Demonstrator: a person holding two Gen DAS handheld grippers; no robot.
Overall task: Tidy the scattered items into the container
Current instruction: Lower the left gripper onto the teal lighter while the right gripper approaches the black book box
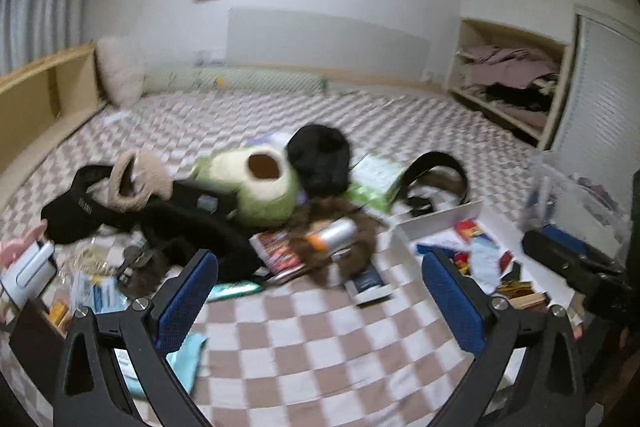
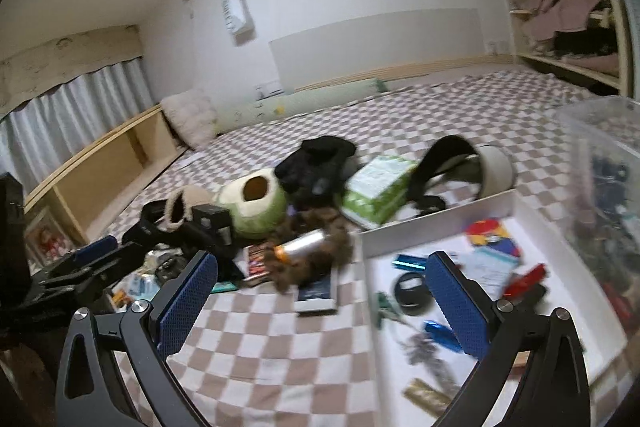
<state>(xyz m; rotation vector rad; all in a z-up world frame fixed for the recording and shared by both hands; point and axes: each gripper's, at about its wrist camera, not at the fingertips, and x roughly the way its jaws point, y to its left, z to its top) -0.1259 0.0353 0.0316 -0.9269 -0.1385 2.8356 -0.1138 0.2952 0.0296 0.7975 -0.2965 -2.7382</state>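
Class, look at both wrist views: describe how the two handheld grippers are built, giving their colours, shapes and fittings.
Both match. The left gripper has two black angular arms with triangular cut-outs, silver round pivot bolts, and flat fingers faced with blue dimpled pads. The right gripper has the same black frame, silver bolts and blue textured pads. No cables, markings or sleeves are visible.

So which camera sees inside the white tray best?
The right wrist view: the white tray lies open just below its gripper, so nearly the whole inside shows, bits and all. The left wrist view shows the tray off to the right, partly hidden by a finger and the other gripper.
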